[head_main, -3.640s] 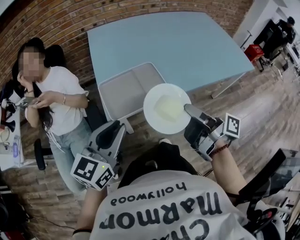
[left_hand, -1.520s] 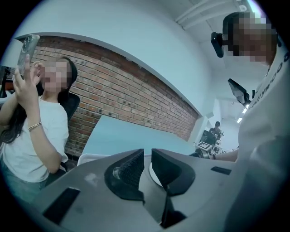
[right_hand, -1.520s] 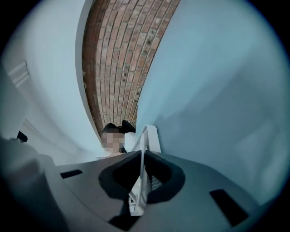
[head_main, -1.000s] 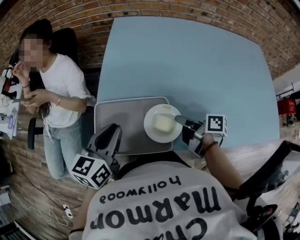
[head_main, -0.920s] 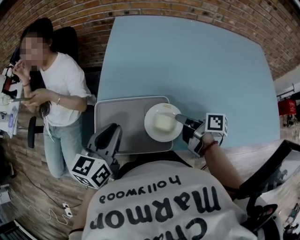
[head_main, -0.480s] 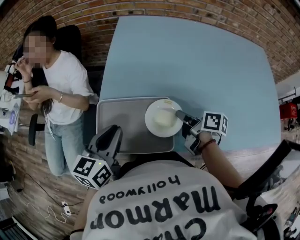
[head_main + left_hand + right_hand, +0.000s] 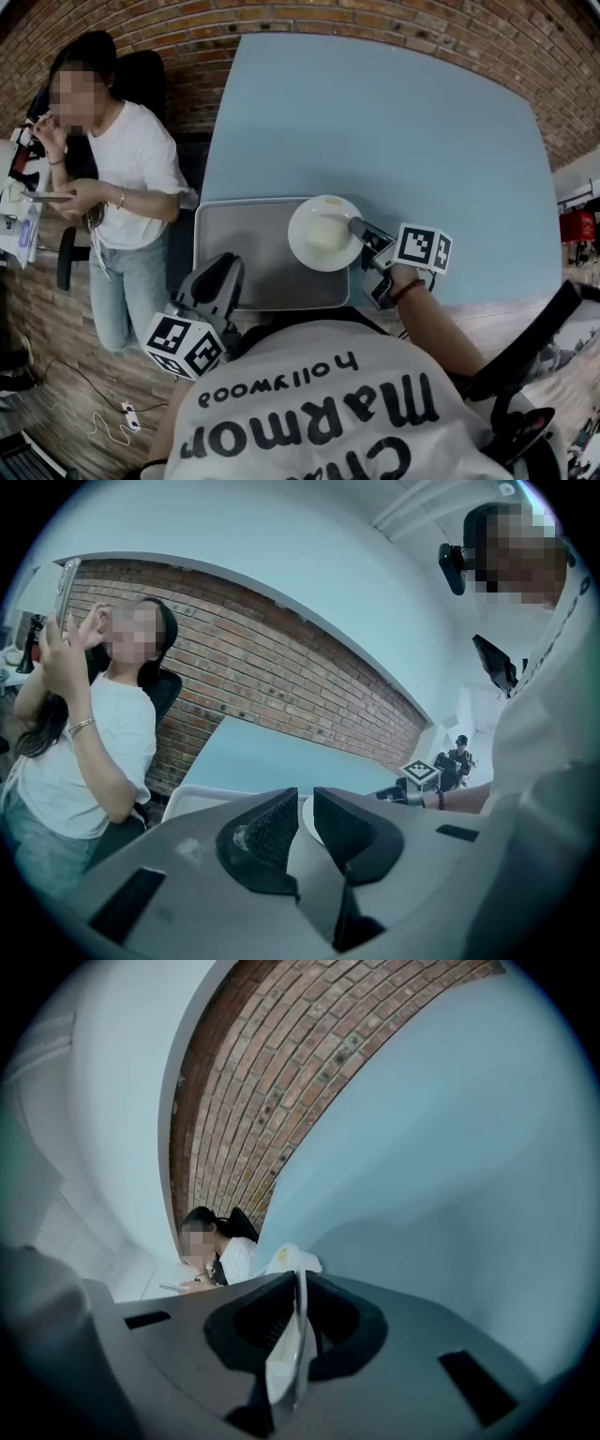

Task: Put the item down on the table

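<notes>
We find the right claw [image 7: 357, 226] clenched on the right rim of the white plate [image 7: 322, 234]. The plate lies over the far right corner of the grey tray [image 7: 246, 251] on the blue desk [image 7: 394, 122]; we cannot tell whether it rests or hangs just above. In our judgement, release is not yet done. The left claw [image 7: 305, 819] is near the body, jaws a narrow gap apart, empty. Bare desk lies far and right. The near desk edge is close to the plate.
</notes>
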`<act>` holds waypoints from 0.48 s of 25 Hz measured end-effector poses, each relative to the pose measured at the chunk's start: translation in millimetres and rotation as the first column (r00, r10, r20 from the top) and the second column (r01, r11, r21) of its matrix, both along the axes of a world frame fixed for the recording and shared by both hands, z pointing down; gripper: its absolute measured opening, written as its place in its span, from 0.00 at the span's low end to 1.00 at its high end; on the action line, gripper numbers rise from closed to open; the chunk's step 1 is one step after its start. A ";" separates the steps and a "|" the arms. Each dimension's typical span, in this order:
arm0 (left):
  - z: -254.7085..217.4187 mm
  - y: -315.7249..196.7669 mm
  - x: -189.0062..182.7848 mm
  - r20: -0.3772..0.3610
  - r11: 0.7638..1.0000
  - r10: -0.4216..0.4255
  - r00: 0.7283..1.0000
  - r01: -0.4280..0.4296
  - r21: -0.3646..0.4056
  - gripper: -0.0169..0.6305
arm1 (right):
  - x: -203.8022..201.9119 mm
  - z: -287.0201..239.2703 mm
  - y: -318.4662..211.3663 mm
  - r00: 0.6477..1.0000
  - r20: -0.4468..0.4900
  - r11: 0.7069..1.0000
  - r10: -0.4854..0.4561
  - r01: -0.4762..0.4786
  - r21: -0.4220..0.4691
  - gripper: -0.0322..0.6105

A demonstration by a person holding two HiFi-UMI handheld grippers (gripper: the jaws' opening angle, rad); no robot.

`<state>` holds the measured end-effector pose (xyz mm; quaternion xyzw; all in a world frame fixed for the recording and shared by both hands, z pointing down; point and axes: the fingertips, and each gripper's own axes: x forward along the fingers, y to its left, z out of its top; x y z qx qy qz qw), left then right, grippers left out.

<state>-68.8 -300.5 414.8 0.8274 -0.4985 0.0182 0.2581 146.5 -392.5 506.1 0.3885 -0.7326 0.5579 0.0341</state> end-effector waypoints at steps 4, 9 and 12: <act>-1.8 -3.5 -2.4 -0.008 1.000 -0.009 1.000 0.009 0.005 0.11 | -6.4 -2.8 -7.2 0.999 -0.037 0.998 -0.014 0.016 0.054 0.09; -3.4 -6.9 -6.5 -0.010 1.000 -0.018 1.000 0.018 0.018 0.11 | -14.2 -4.6 -11.1 0.994 -0.078 0.994 -0.070 0.076 0.080 0.09; -2.3 -7.0 -8.2 -0.012 1.000 -0.025 1.000 0.025 0.013 0.11 | -15.3 -3.9 -12.1 0.994 -0.085 0.993 -0.075 0.082 0.083 0.09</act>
